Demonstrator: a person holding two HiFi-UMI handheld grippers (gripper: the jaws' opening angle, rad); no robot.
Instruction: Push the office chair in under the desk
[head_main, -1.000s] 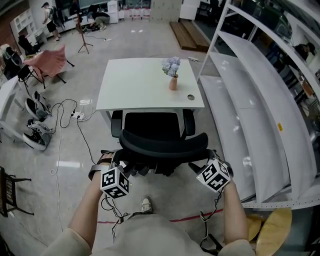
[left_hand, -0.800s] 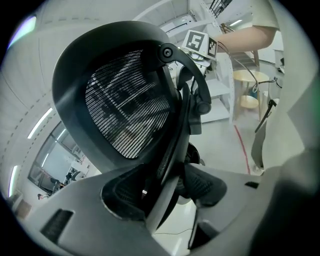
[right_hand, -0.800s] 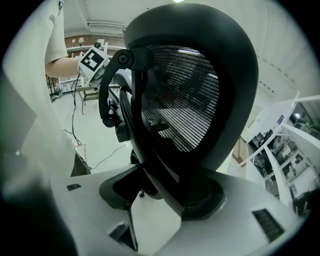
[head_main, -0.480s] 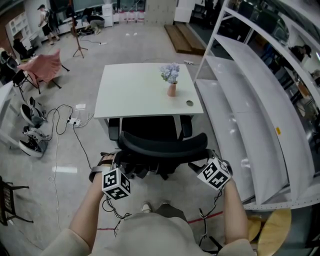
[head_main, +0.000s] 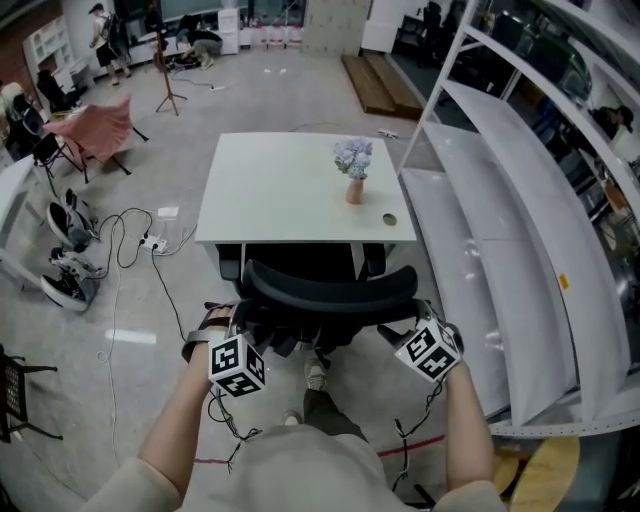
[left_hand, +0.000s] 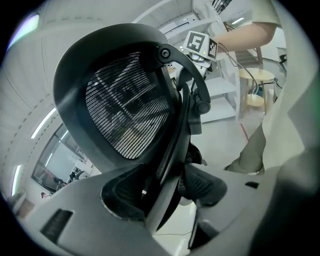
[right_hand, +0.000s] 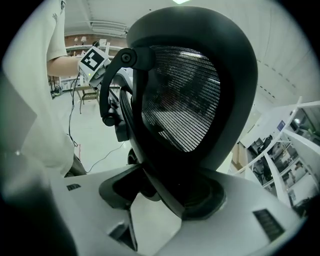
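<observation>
The black office chair (head_main: 330, 288) stands at the near edge of the white desk (head_main: 270, 185), its seat mostly under the top and its curved mesh backrest toward me. My left gripper (head_main: 262, 337) holds the left side of the chair's back, and my right gripper (head_main: 397, 332) holds the right side. In the left gripper view the chair's back frame (left_hand: 172, 150) runs between the jaws of the left gripper (left_hand: 165, 202), below the mesh headrest (left_hand: 120, 110). The right gripper (right_hand: 167, 200) clasps the same frame (right_hand: 150, 165) under the headrest (right_hand: 187, 100).
A vase of flowers (head_main: 354, 172) and a small round object (head_main: 389, 219) stand on the desk's right part. White shelving (head_main: 500, 240) runs close along the right. Cables (head_main: 150, 240) and shoes (head_main: 65, 275) lie on the floor at left. A wooden stool (head_main: 548, 470) is at bottom right.
The chair has rolled forward, so more of its seat lies under the desk. Both grippers went forward with it, and my foot has stepped in behind the chair.
</observation>
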